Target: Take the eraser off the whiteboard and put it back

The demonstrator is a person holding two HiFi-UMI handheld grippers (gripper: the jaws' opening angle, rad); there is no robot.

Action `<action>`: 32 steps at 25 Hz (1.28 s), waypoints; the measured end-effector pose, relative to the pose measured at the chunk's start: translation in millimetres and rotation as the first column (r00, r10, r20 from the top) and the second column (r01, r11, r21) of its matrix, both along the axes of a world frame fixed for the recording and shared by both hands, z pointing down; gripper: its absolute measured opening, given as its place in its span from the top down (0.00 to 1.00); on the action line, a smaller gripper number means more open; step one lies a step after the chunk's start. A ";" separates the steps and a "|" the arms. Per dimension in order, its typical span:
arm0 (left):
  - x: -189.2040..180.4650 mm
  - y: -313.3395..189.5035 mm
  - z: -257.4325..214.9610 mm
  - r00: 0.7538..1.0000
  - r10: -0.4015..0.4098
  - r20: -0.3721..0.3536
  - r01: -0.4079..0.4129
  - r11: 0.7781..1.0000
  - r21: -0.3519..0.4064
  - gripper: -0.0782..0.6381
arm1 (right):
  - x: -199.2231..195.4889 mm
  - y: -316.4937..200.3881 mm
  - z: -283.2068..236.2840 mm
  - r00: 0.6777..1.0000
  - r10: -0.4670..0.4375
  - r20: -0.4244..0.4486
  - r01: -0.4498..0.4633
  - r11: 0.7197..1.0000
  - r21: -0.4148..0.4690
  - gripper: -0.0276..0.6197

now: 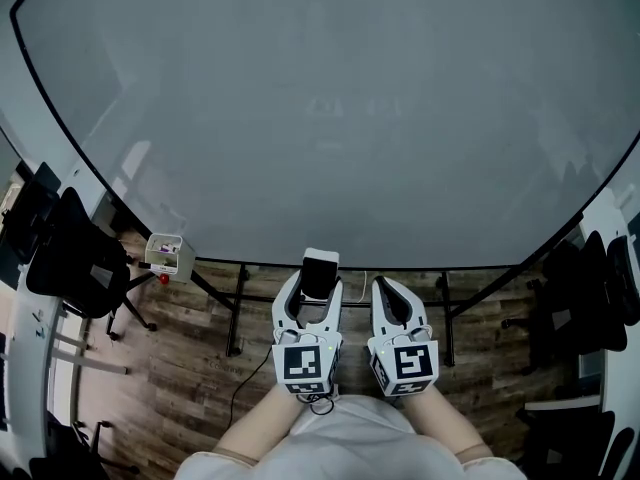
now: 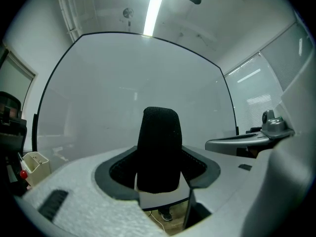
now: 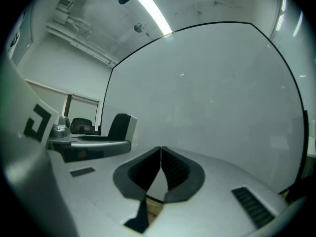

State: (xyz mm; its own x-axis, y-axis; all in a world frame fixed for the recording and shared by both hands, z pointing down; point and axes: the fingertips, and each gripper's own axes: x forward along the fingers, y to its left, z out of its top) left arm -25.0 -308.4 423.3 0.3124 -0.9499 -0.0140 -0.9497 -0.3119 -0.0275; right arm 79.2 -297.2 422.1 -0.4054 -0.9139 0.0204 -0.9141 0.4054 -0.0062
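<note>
The eraser, white-backed with a black felt face, stands upright between the jaws of my left gripper, which is shut on it. It is held in front of the large whiteboard, near the board's lower edge; I cannot tell whether it touches the board. The right gripper view also shows the eraser to its left. My right gripper is level beside the left one, its pads pressed together with nothing between them.
A small white marker box hangs at the whiteboard's lower left corner. Black office chairs stand at the left and right. The board's stand legs rest on a wooden floor below.
</note>
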 end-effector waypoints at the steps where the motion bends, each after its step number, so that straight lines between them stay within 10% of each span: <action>1: -1.2 -0.5 -1.0 1.000 -0.006 -0.006 0.006 1.000 -0.005 0.53 | 0.1 -0.3 0.5 1.000 0.000 -0.003 0.000 1.000 -0.001 0.91; 32: -25.3 -86.3 -108.1 1.000 -0.001 -0.014 0.004 0.983 0.181 0.53 | -22.1 -52.5 -14.4 1.000 -0.015 -0.013 0.015 1.000 0.013 0.91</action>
State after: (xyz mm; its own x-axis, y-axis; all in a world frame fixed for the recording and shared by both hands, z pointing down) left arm -50.3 -394.7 315.2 0.3085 -0.9320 -0.1902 -0.9512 -0.3005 -0.0700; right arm 57.1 -349.7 407.8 -0.4192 -0.9078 0.0141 -0.9078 0.4193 0.0109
